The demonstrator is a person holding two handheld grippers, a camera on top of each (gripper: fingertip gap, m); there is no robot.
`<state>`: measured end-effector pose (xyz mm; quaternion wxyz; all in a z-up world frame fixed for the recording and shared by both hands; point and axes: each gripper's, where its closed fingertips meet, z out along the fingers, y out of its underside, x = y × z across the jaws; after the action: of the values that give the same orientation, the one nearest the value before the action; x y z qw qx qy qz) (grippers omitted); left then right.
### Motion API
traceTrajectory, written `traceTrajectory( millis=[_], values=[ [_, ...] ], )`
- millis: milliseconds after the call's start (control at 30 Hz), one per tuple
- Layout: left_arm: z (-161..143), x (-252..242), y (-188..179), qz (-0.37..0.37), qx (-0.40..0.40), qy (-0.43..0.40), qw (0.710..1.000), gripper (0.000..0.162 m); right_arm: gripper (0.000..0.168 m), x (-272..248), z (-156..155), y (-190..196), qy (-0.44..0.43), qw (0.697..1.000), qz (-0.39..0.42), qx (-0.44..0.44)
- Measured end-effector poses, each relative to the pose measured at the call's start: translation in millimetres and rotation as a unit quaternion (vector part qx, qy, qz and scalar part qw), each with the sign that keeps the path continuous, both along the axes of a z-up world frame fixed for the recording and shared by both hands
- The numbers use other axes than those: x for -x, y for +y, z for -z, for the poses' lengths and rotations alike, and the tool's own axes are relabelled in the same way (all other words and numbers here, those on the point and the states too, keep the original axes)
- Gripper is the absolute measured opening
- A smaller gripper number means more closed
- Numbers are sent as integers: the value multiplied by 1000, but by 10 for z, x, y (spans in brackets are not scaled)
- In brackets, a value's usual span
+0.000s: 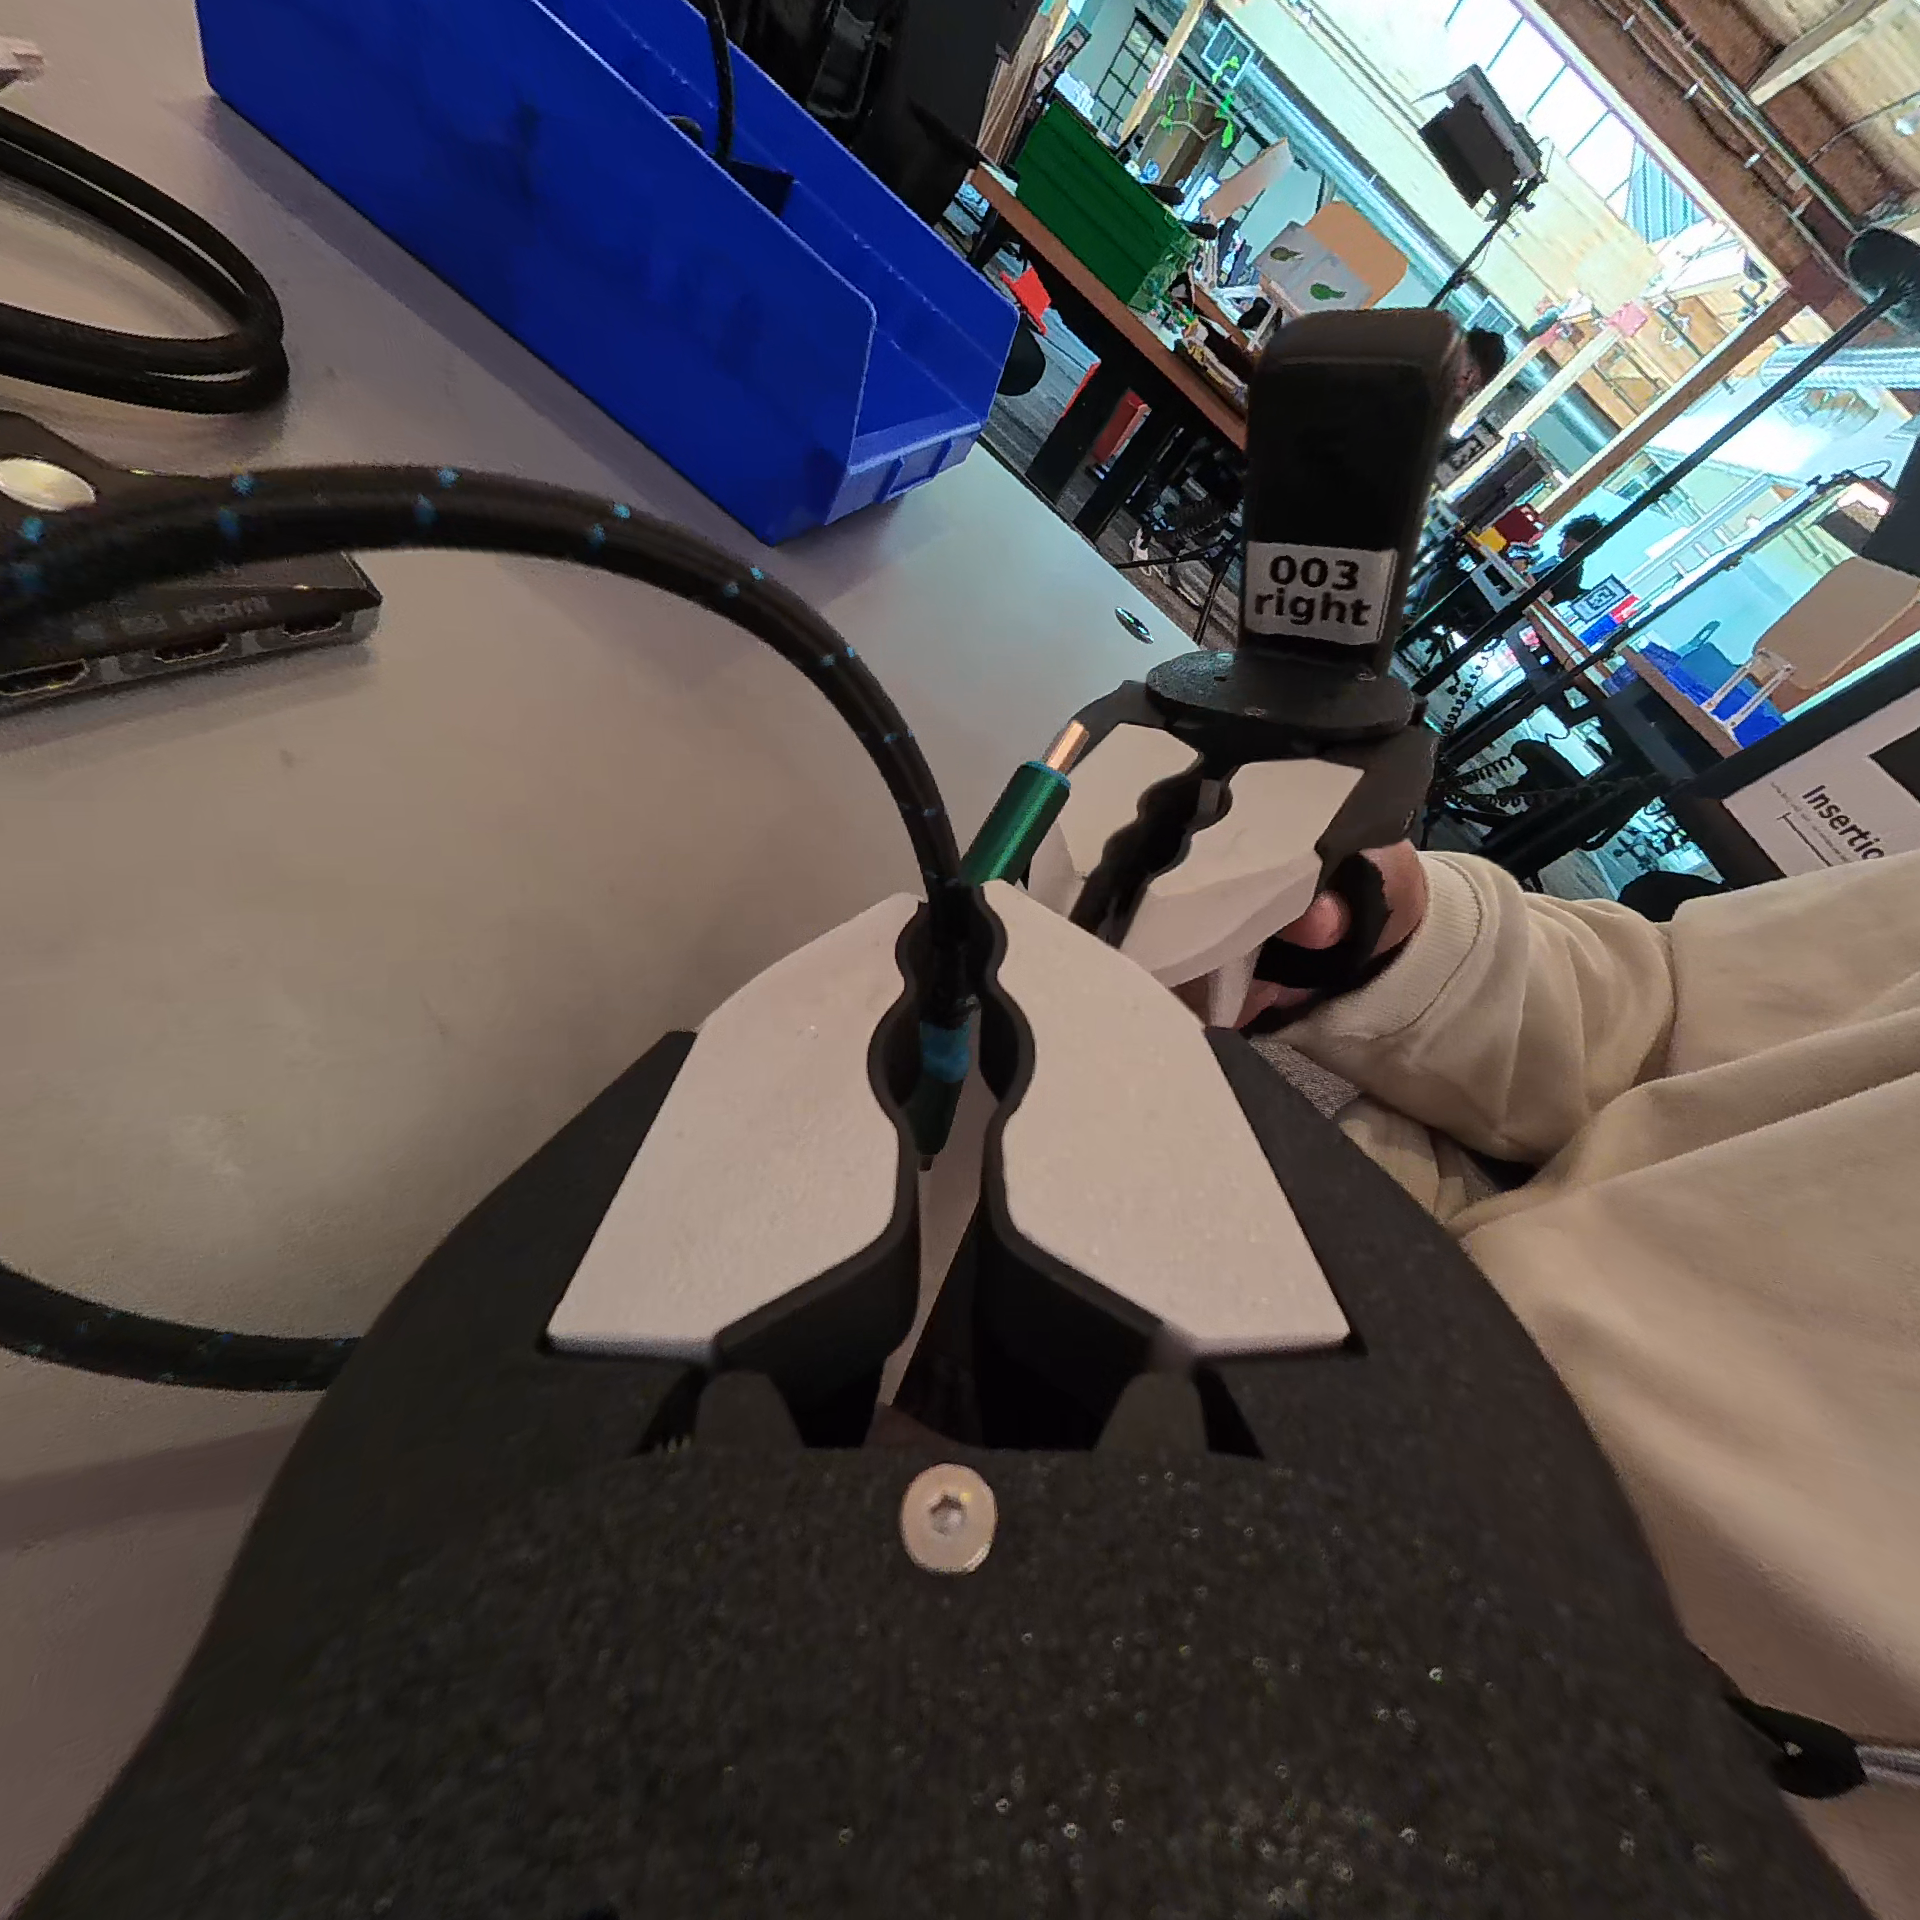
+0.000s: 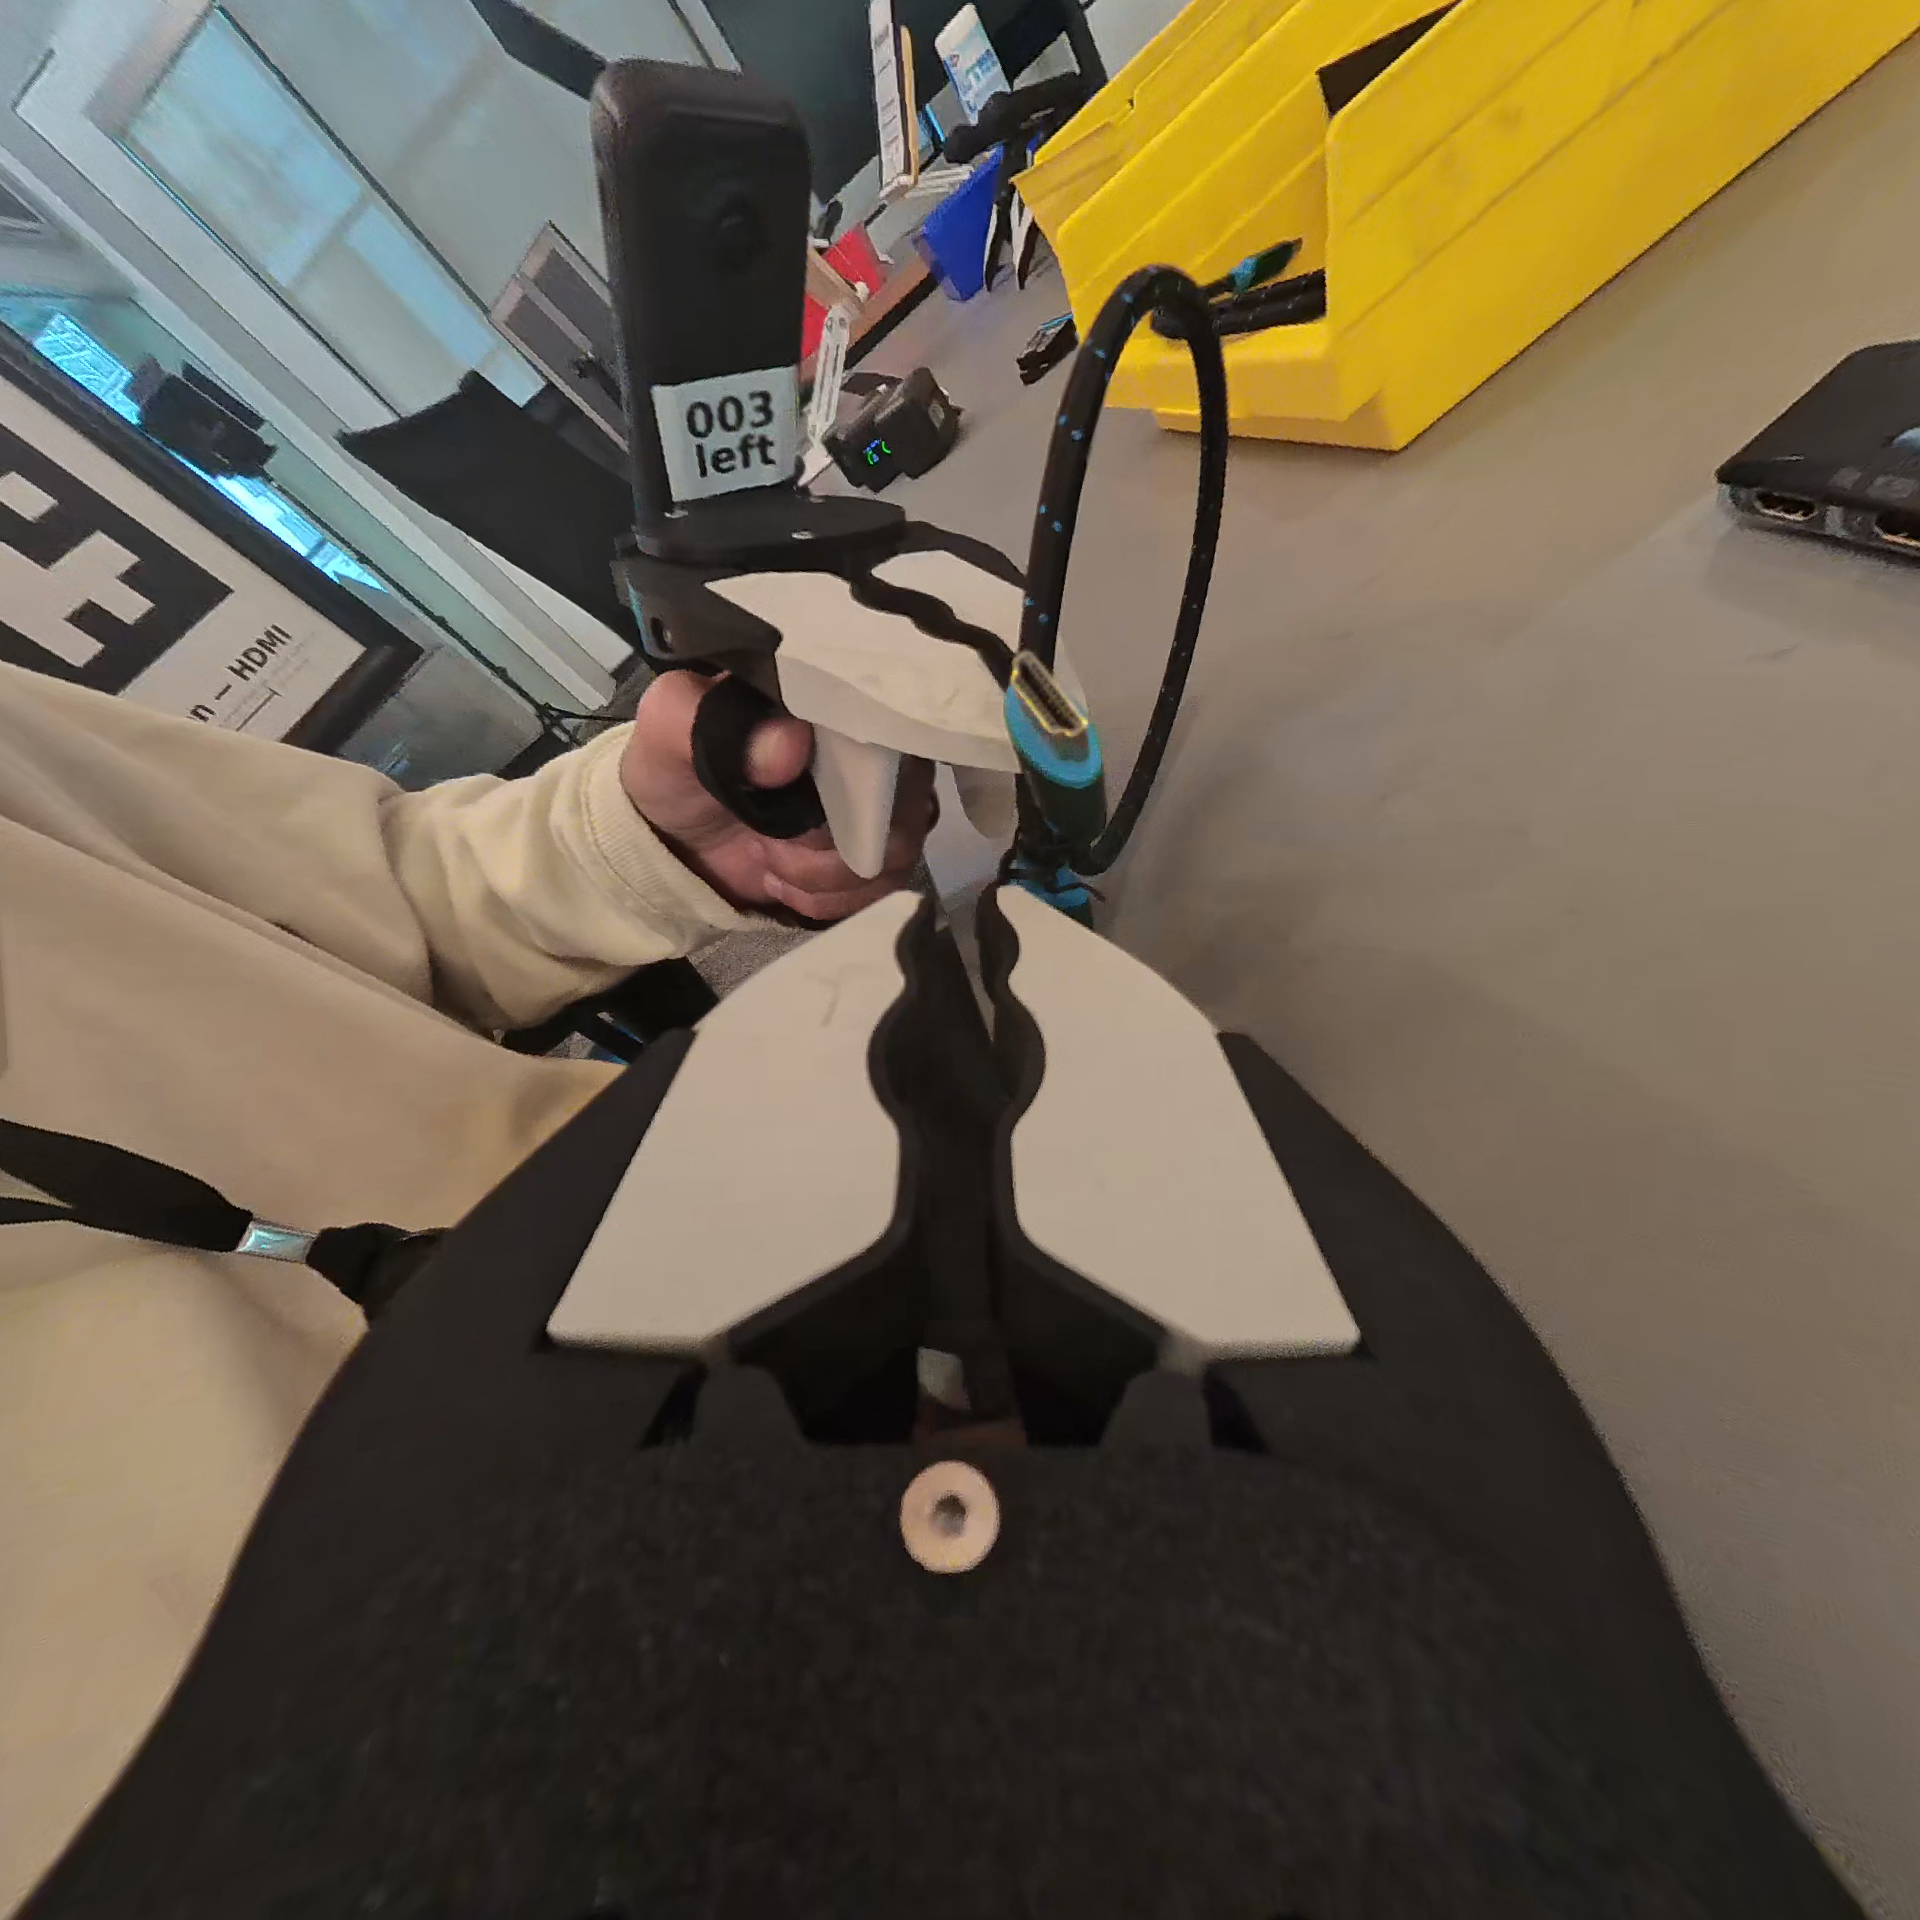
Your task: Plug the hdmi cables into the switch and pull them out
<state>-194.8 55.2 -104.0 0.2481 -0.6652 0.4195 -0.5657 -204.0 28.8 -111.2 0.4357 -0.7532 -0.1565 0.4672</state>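
Observation:
My left gripper (image 1: 951,904) is shut on the blue-green HDMI plug (image 1: 1013,821), whose metal end sticks up past the fingertips. Its black braided cable (image 1: 623,520) arcs left over the table. The black HDMI switch (image 1: 187,623) lies at the far left with several empty ports facing me. In the right wrist view the left gripper (image 2: 1008,707) holds the plug (image 2: 1049,717) facing the camera, its cable (image 2: 1195,520) in a loop. My right gripper (image 2: 961,904) is shut with nothing clearly held, just in front of the plug. The switch (image 2: 1829,488) sits at the right edge.
A blue bin (image 1: 623,260) stands at the back of the grey table (image 1: 468,935). Another black cable (image 1: 156,312) loops at the far left. A yellow bin (image 2: 1455,208) with more cables stands behind the switch. A person's cream sleeves (image 1: 1558,1039) are close by.

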Motion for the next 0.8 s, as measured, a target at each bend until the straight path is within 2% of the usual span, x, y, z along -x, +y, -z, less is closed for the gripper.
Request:
traceTrajectory(
  millis=[233,400,700,800],
  values=[
    [7,5,10,0,9,0,1000,5,7,-15,70,25,-58,998,14,-21],
    [21,5,5,2,9,4,1000,5,0,-14,80,24,-75,997,15,-29],
    [-16,-3,-93,28,21,-7,999,5,0,-243,84,140,-51,996,66,-8],
    [-10,-2,-66,23,25,-6,999,5,0,-195,55,99,-39,998,46,-13]
  ],
)
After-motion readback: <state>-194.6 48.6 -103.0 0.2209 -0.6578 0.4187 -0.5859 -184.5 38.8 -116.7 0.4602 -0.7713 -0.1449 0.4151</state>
